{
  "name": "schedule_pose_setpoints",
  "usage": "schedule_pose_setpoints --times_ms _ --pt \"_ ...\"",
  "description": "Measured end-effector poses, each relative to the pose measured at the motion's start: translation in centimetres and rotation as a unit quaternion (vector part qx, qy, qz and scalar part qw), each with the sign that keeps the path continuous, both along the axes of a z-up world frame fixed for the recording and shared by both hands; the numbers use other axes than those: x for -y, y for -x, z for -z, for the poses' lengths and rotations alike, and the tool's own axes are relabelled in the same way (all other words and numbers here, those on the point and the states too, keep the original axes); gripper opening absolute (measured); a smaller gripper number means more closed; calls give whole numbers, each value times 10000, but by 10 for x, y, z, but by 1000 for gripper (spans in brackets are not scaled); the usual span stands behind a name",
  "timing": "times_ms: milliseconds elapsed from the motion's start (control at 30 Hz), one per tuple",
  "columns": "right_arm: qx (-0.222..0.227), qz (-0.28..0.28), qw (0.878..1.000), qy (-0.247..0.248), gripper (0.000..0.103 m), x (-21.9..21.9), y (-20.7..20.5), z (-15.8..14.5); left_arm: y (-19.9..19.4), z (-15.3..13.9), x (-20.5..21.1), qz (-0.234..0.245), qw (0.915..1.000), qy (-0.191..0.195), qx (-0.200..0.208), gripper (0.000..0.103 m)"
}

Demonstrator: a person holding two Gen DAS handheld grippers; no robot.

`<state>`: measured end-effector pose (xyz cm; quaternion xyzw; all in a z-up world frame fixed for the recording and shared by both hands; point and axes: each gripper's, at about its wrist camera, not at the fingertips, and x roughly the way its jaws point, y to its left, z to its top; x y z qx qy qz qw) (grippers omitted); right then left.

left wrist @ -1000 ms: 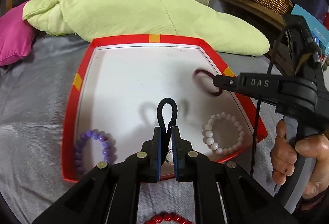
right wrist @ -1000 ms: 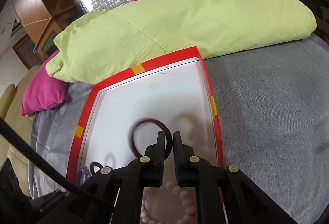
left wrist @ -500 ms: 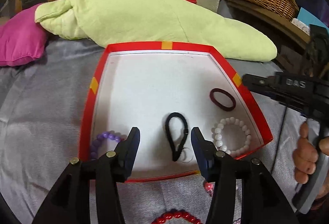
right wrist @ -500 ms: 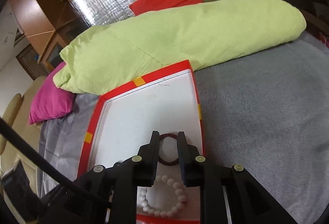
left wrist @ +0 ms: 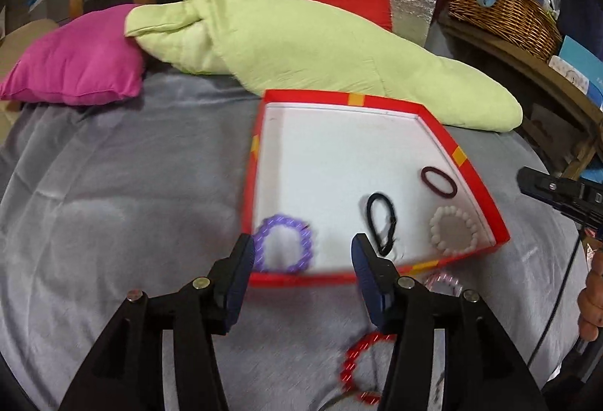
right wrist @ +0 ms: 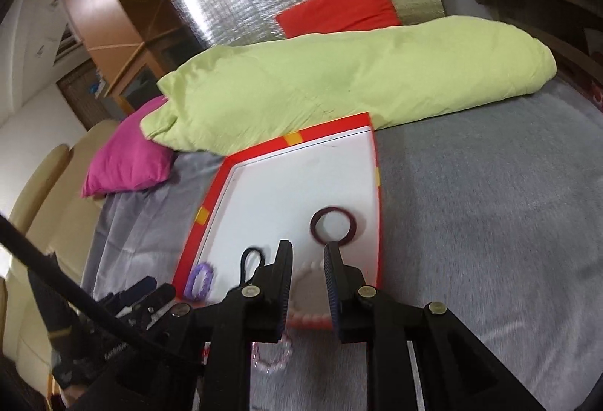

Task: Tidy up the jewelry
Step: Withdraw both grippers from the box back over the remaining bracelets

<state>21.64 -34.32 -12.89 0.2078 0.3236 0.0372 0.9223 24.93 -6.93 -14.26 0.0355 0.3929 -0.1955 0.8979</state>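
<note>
A red box tray (left wrist: 486, 196) with a white floor lies on the grey bedcover. Inside it lie a purple bead bracelet (left wrist: 280, 243), a black hair tie (left wrist: 381, 222), a maroon hair tie (left wrist: 438, 183) and a white bead bracelet (left wrist: 452, 230). My left gripper (left wrist: 301, 254) hangs open above the tray's near edge with nothing between its jaws. My right gripper (right wrist: 308, 252) stands slightly open and empty, just short of the maroon hair tie (right wrist: 333, 226). On the cover in front of the tray lie a red bead bracelet (left wrist: 361, 369) and a pale pink bracelet (right wrist: 271, 354).
A light green quilt (left wrist: 320, 45) lies right behind the tray, with a magenta pillow (left wrist: 75, 68) to its left. A wicker basket (left wrist: 501, 7) stands on a wooden shelf at the right. Bare grey cover (right wrist: 490, 222) spreads to the tray's right.
The left gripper let go of the black hair tie, opened wide and drew back. The right gripper released the maroon hair tie in the tray, opened a little and pulled back.
</note>
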Motion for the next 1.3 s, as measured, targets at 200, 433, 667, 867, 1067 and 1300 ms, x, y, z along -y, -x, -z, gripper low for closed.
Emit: schedule_pose_setpoints --times_ms 200,433,667,867,1067,1300 --pt "21 -114 9999 74 19 -8 33 1 20 4 -22 -18 9999 -99 -70 55" --pt "-54 -122 9999 -56 19 -12 57 8 52 7 -32 290 9993 -19 -240 56" --pt "-261 -126 9996 -76 19 -16 57 18 87 19 -28 562 9973 44 -476 72" --pt "-464 -136 9988 -82 19 -16 48 27 94 33 -11 678 9952 -109 -694 76" --pt "-708 -204 9973 -27 19 -18 42 36 89 38 -7 568 9949 -131 -828 77" --pt "-1044 -371 9938 50 19 -27 34 50 88 46 -2 574 9935 -207 -965 77"
